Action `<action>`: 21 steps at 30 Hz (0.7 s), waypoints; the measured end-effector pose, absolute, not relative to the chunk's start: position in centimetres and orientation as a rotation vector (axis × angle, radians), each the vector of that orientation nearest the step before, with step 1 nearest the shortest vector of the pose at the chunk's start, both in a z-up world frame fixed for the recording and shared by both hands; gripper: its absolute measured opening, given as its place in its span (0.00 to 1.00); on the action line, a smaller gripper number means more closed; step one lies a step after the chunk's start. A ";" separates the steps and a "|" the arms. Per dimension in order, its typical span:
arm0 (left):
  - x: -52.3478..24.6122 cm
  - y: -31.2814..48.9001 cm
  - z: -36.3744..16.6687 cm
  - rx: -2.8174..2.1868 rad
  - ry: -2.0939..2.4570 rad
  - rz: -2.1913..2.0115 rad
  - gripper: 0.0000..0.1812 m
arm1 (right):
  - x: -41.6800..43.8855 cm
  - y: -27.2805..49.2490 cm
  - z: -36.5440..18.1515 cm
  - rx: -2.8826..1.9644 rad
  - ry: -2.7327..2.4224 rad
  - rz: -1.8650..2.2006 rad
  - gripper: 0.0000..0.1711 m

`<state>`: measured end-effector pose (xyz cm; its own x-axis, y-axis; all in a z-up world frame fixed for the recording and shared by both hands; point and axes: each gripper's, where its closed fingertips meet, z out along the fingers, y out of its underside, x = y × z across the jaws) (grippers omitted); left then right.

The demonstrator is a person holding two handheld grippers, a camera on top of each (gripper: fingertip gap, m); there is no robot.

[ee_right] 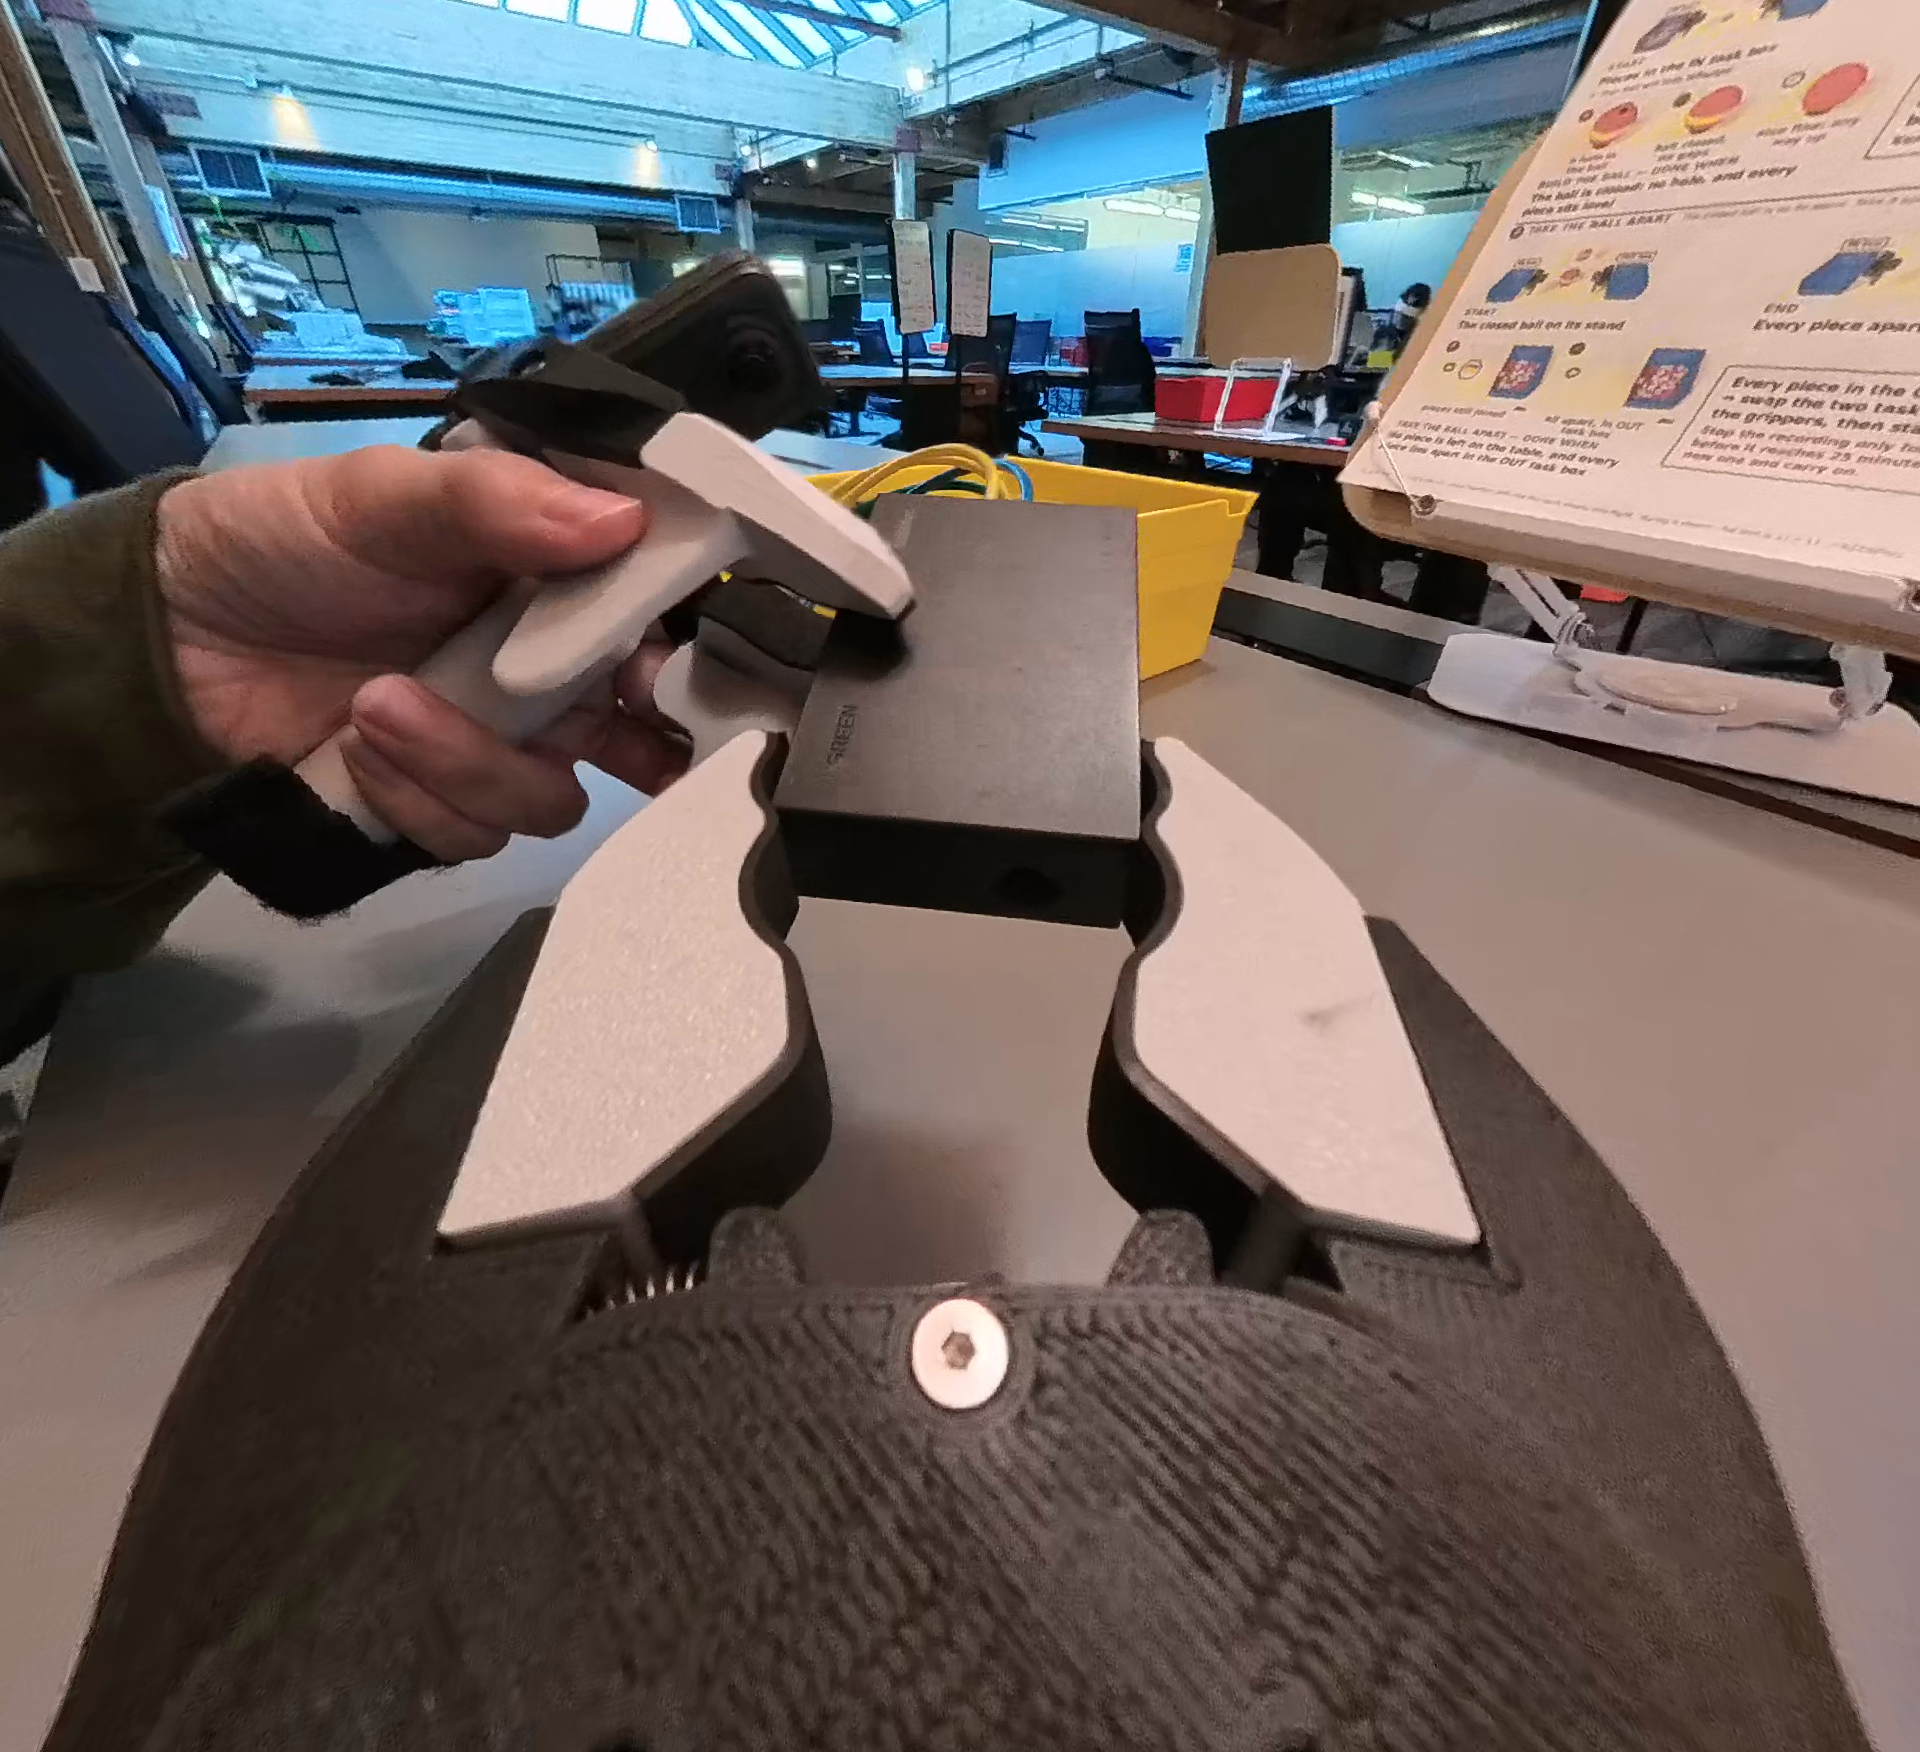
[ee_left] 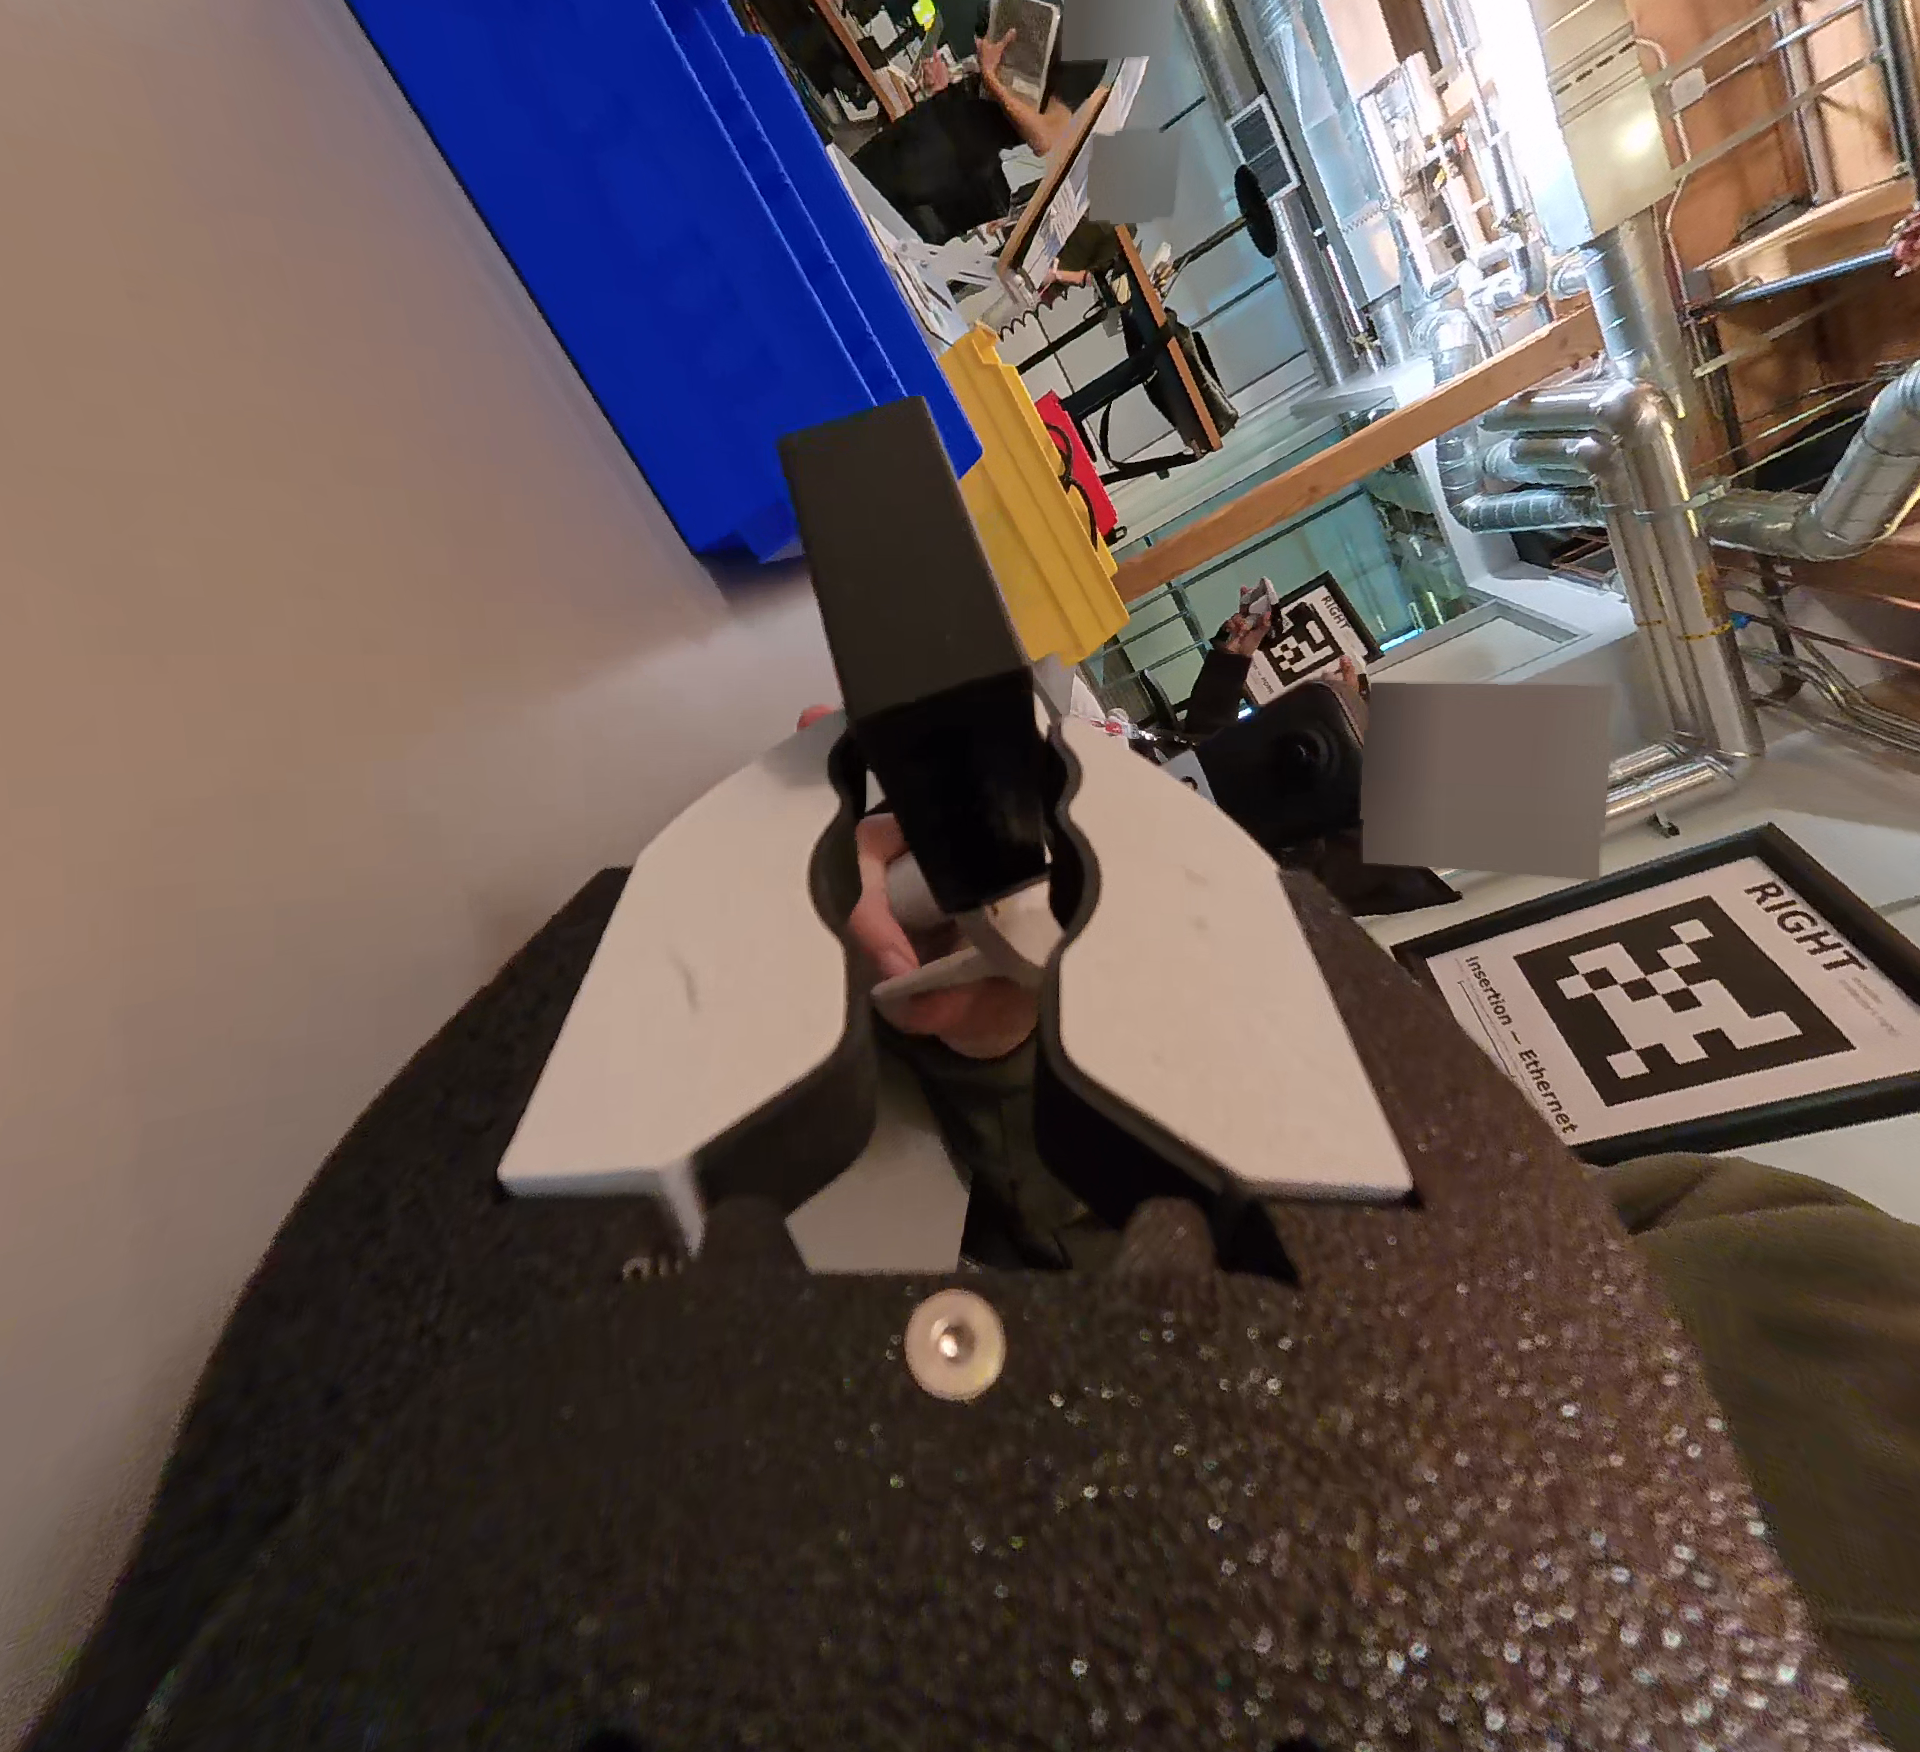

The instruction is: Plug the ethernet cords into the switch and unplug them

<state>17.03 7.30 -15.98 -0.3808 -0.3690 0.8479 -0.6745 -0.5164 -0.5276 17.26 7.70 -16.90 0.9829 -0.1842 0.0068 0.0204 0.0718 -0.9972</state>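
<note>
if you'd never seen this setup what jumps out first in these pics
The black switch, held off the grey table with both grippers on it: the right gripper across its near end, the left gripper at its left edge. Behind it sits a yellow bin holding cords, and the left wrist view shows a big blue bin.

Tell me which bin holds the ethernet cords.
The yellow bin behind the switch: ethernet cords loop above its rim. Inside of the blue bin is hidden.
</note>
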 end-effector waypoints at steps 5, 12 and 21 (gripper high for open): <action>17.3 8.1 -15.8 1.631 -1.458 2.031 0.22 | 18.3 6.9 -16.4 -1.432 0.213 -0.081 0.37; 17.3 9.9 -15.2 1.713 -1.754 2.055 0.25 | 20.8 4.5 -15.8 -1.352 0.316 -0.152 0.37; 16.4 13.6 -14.0 1.769 -1.984 2.036 0.27 | 23.2 2.3 -15.9 -1.357 0.367 -0.303 0.37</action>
